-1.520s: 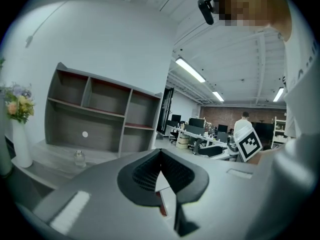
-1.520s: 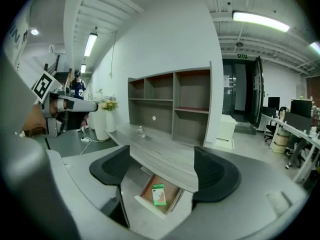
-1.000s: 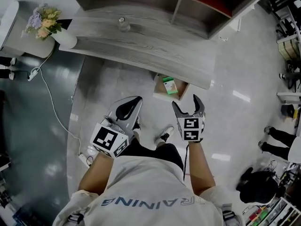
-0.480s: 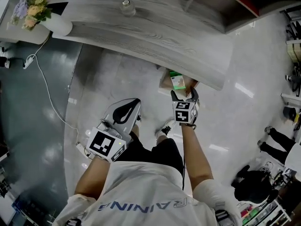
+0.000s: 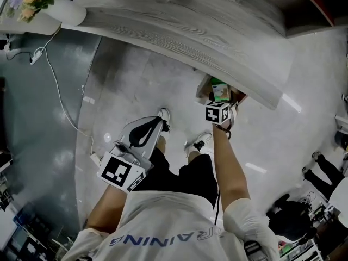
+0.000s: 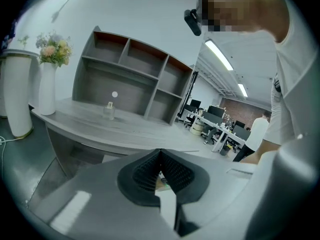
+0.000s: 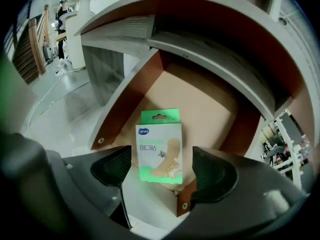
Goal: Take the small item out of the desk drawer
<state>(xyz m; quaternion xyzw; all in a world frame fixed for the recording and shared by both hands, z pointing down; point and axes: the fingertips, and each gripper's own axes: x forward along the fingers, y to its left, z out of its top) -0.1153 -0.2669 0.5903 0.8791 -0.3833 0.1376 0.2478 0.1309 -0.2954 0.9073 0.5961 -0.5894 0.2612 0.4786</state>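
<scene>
Surface (image 5: pixel 179 31) overhangs the open drawer (image 7: pixel 205 101), where I see the small box (image 7: pixel 159 144) lying flat. My right claw (image 7: pixel 162 170) gapes wide, framing the box without gripping it; my left claw (image 6: pixel 160 173) is closed on nothing, well apart.

The left grey two-jaw gripper (image 5: pixel 154 124) is held low and close to the body, its black-and-white marker cube (image 5: pixel 120 173) nearest the chest and its tips pointing forward; in the left gripper view its black ribbed pads (image 6: pixel 148 173) are pressed together with nothing between them; the bare left forearm (image 5: pixel 109 203) is bent at the person's side; the bare right arm (image 5: pixel 227 167) is stretched straight forward and down; the right grey two-jaw gripper (image 7: pixel 161 167) points away from the body, and its dark pads (image 7: pixel 114 167) stand wide apart.
</scene>
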